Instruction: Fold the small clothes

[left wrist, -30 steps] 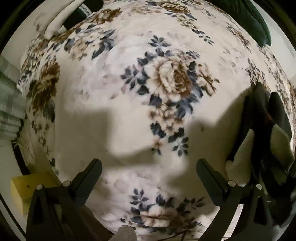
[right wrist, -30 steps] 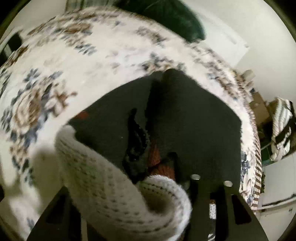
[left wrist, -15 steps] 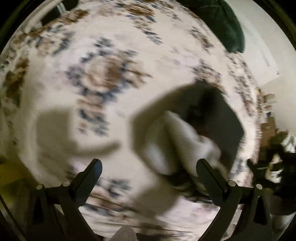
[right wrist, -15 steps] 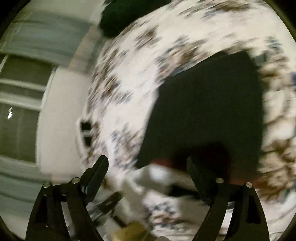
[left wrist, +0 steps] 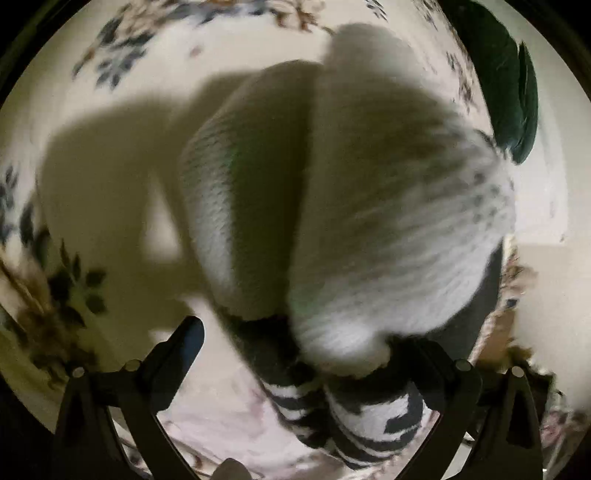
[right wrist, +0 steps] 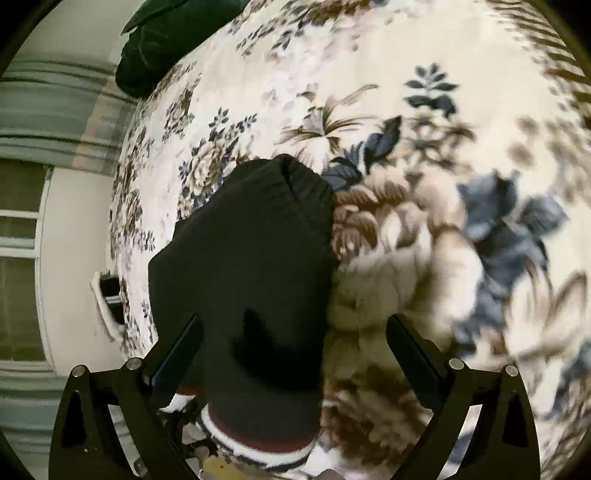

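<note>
While lying on the cream floral plush blanket (right wrist: pixel 424 122), black-and-cream knitted sweater (left wrist: pixel 369 229), blurred, close before left gripper (left wrist: pixel 299 354) with jaws spread wide, black sleeve (right wrist: pixel 251 258) between fingers of right gripper (right wrist: pixel 295 343), likewise spread, gripping nothing.

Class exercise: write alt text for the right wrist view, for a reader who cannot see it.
A black knitted garment with a red and white striped edge lies on a floral blanket, between the open right gripper's fingers. A dark green cushion sits beyond.
</note>
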Tool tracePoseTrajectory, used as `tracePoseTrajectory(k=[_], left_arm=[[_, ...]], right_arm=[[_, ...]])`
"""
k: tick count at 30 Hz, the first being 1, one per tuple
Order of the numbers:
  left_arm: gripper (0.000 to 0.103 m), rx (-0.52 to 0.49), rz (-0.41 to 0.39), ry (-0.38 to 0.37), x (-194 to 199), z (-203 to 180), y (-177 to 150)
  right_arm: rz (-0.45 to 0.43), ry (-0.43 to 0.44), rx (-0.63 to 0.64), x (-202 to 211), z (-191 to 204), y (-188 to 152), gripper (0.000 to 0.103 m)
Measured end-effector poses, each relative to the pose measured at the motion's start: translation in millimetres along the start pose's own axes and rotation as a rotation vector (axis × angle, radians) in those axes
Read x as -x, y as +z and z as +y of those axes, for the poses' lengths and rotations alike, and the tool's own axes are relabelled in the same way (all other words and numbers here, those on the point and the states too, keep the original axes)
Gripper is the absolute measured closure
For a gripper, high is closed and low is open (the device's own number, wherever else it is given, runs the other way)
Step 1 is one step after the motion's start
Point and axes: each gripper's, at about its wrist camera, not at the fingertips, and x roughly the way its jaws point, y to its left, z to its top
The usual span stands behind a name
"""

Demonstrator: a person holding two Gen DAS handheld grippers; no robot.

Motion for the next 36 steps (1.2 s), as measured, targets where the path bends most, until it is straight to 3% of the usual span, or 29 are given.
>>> tracePoseTrajectory(k=[4,8,10,13,14,16,17,18,21,25,28,32,34,36], left_arm=[[0.0,-0.02,-0.043,-0.045,4.0,-5.8,-6.8],[0.0,0.058,-0.043,-0.157,-15.8,4.2,-3.0],[0.0,0.085,-0.064,-0.228,-26.2,9.4,2.2],[0.0,0.077,-0.095,-0.261,-32.5,9.2,11.2],[0.0,0.068,-0.107,-0.263,-32.0,7.4,13.8],[0.007,0.048,-0.133,-0.273,-28.8,4.6,19.8],[0.018,0.033,-0.145,-0.281,-25.9,3.2,23.2],[0.03,0.016,-0.145,-0.286,-23.7,1.4,25.7],[0.042,-0.068,-0.108,-0.282,-14.5,-7.5,39.3],[0.043,-0.188,-0.048,-0.236,-3.8,-18.8,65.9],[0.043,-0.337,0.024,-0.193,2.9,-36.7,92.4],[0.042,-0.578,0.224,-0.122,-14.5,-73.7,120.6],[0.04,-0.65,0.279,-0.082,-15.9,-87.6,127.2],[0.038,-0.65,0.307,-0.08,-9.2,-89.2,129.0]], right_arm=[[0.07,0.087,0.0,-41.7,-11.1,39.9,0.002],[0.112,0.15,0.018,-82.9,-13.6,70.3,0.002],[0.132,0.152,0.044,-100.9,-11.0,78.6,0.002],[0.146,0.212,0.038,-117.8,-8.5,83.7,0.002],[0.134,0.234,0.048,-118.5,-4.9,83.0,0.006],[0.113,0.218,0.073,-115.2,2.3,77.3,0.039],[0.104,0.19,0.084,-115.5,4.8,73.8,0.056],[0.088,0.183,0.078,-113.6,5.6,70.2,0.062],[0.032,0.202,0.009,-100.9,1.3,58.4,0.069],[-0.041,0.209,-0.074,-65.6,-3.4,19.0,0.072],[-0.067,0.22,-0.193,-25.4,-27.6,-46.1,0.075],[-0.017,0.203,-0.369,-0.2,-55.5,-157.1,0.078],[0.038,0.18,-0.414,-8.4,-65.9,-179.6,0.074],[0.069,0.125,-0.404,-6.1,-71.3,-178.6,0.068]])
